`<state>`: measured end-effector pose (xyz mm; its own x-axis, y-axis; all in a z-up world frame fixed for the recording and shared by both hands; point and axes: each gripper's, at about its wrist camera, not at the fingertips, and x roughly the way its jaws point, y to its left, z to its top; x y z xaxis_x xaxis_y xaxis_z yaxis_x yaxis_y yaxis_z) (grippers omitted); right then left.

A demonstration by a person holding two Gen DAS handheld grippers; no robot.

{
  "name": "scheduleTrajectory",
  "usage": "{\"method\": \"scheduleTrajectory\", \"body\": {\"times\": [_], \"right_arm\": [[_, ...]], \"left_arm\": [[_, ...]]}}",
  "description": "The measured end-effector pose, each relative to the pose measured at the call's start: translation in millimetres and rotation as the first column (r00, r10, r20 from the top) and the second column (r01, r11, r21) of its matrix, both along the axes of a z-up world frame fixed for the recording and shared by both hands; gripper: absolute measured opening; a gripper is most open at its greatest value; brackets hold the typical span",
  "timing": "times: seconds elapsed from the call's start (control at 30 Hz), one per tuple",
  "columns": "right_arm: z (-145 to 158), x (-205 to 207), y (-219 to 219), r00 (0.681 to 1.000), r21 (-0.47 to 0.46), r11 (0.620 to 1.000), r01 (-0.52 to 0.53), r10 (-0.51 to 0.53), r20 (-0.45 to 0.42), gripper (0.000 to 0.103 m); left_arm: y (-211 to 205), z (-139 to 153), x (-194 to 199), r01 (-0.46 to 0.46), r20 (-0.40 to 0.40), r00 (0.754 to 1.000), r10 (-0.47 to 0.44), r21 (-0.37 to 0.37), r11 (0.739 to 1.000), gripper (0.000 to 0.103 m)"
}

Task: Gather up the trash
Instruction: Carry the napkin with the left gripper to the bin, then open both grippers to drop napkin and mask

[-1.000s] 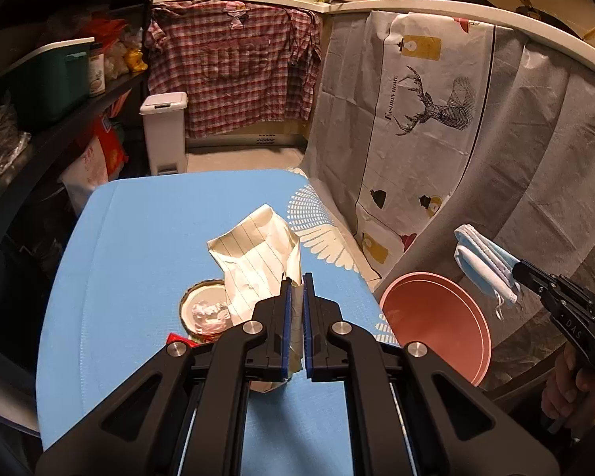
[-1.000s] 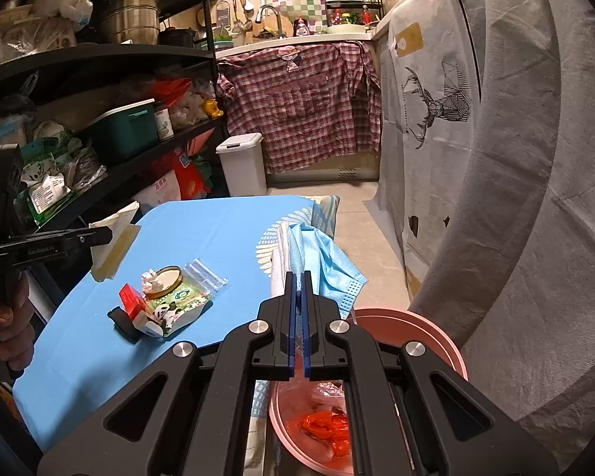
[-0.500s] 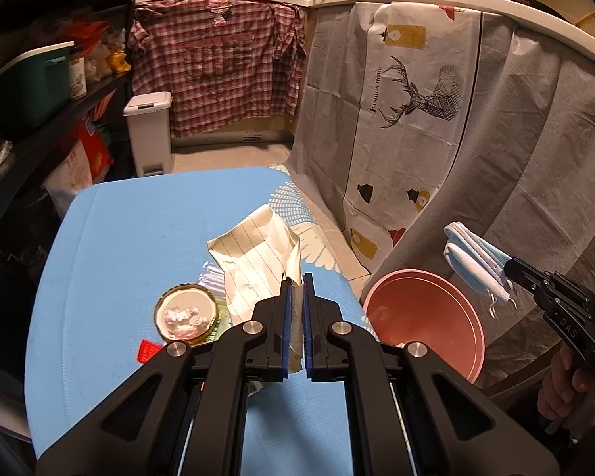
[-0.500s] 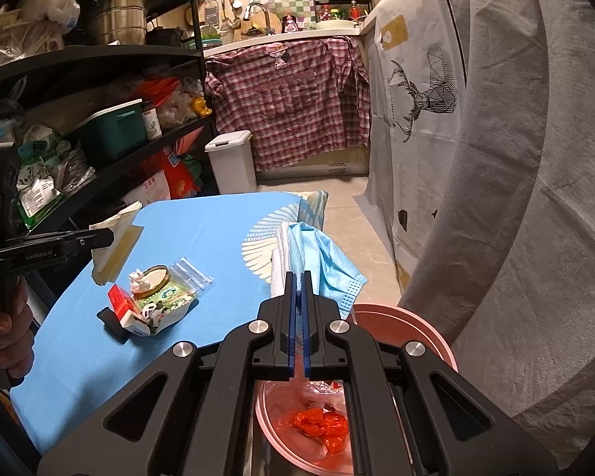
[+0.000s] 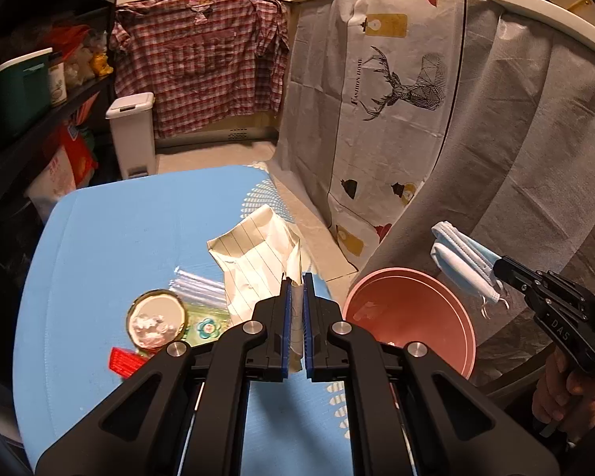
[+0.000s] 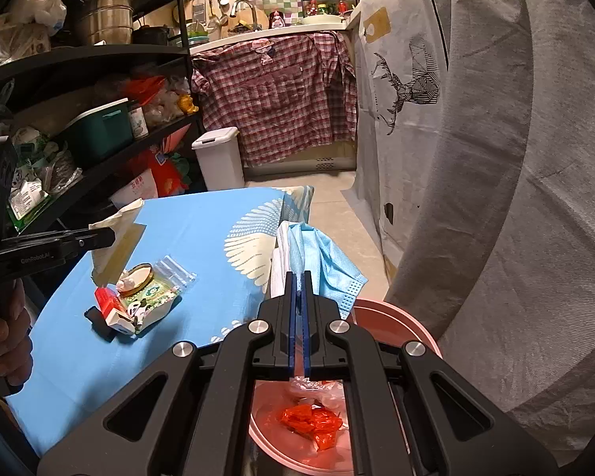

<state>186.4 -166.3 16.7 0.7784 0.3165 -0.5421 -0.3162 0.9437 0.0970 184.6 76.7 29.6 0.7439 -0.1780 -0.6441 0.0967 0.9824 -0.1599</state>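
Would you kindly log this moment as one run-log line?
left gripper: shut on lined paper | right gripper: shut on face mask, above pink bin | wrappers remain on table

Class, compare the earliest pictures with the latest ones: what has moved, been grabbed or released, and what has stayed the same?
The left gripper, shut on the crumpled lined paper, has carried it rightward toward the pink plastic bin. Nothing was grabbed or released. The right gripper still holds the blue face mask over the bin; the trash pile on the blue table is unmoved.

L tongs (image 5: pixel 294 289) clamp lined paper (image 5: pixel 258 261) above blue table (image 5: pixel 119 230), pink bin (image 5: pixel 412 313) just right
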Motion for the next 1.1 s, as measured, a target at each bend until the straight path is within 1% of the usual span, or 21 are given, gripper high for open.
{"method": "scheduleTrajectory", "body": {"times": [0.43, 1.1], "right_arm": [[-7.3, 9.1, -13.6, 0.999, -0.002, 0.999, 0.039, -0.039, -0.03, 0.003], [-15.4, 19.9, -17.6, 0.996, -0.016, 0.998, 0.064, -0.065, -0.06, 0.003]], "left_arm": [[-24.0, -11.2, 10.0, 0.047, -0.013, 0.999, -0.047, 0.005, 0.999, 0.005], [-54.8, -24.0, 24.4, 0.114, -0.032, 0.993, -0.114, -0.004, 0.993, 0.005]]}}
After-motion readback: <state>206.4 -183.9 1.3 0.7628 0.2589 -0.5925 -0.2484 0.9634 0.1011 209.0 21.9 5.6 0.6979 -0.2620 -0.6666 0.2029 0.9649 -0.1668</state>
